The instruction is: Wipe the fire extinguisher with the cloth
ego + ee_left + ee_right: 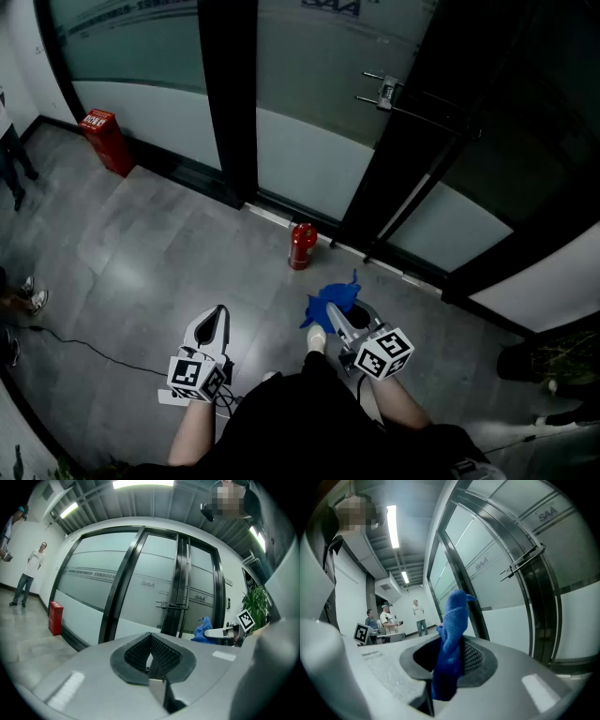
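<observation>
A small red fire extinguisher (302, 246) stands upright on the grey floor beside the glass door's frame. My right gripper (330, 315) is shut on a blue cloth (330, 299), which bunches up at the jaw tips a short way before the extinguisher. In the right gripper view the cloth (452, 639) stands up between the pads of that gripper (449, 663). My left gripper (219, 321) hangs lower left, shut and empty, its toothed pads meeting (150, 648). From the left gripper view the cloth (204, 628) shows at right. The extinguisher is hidden in both gripper views.
Dark-framed frosted glass doors with a bar handle (392, 94) rise behind the extinguisher. A red box (105, 141) stands against the wall at far left. A black cable (84, 349) runs over the floor at left. Bystanders (417, 617) stand further off. A potted plant (562, 361) is at right.
</observation>
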`<action>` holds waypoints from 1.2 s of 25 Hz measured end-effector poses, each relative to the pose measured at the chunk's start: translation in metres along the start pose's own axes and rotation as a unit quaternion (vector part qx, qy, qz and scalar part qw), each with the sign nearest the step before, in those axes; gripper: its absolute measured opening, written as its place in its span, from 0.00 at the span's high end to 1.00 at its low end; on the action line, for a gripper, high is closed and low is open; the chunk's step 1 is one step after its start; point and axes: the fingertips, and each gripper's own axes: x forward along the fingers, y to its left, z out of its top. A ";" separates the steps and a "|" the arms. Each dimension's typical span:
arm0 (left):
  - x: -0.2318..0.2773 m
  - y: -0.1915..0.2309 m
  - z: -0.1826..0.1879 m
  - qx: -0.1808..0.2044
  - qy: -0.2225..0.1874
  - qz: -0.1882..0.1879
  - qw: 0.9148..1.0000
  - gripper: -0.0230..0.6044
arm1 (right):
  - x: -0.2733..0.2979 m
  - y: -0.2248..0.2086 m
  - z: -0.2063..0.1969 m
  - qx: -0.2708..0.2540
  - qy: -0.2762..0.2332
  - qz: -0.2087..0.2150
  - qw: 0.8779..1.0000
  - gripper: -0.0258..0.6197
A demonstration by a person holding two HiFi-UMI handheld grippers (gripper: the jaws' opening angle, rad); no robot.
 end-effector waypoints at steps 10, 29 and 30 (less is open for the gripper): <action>0.127 -0.028 0.025 0.038 -0.023 -0.027 0.999 0.95 | 0.051 -0.118 0.054 -0.003 -0.018 0.014 1.000 0.82; 0.351 -0.064 0.009 0.055 0.021 -0.069 0.996 0.95 | 0.105 -0.310 0.096 0.018 0.019 -0.013 1.000 0.82; 0.357 -0.063 0.005 0.053 0.026 -0.073 0.996 0.95 | 0.109 -0.313 0.089 0.021 0.028 -0.014 0.999 0.82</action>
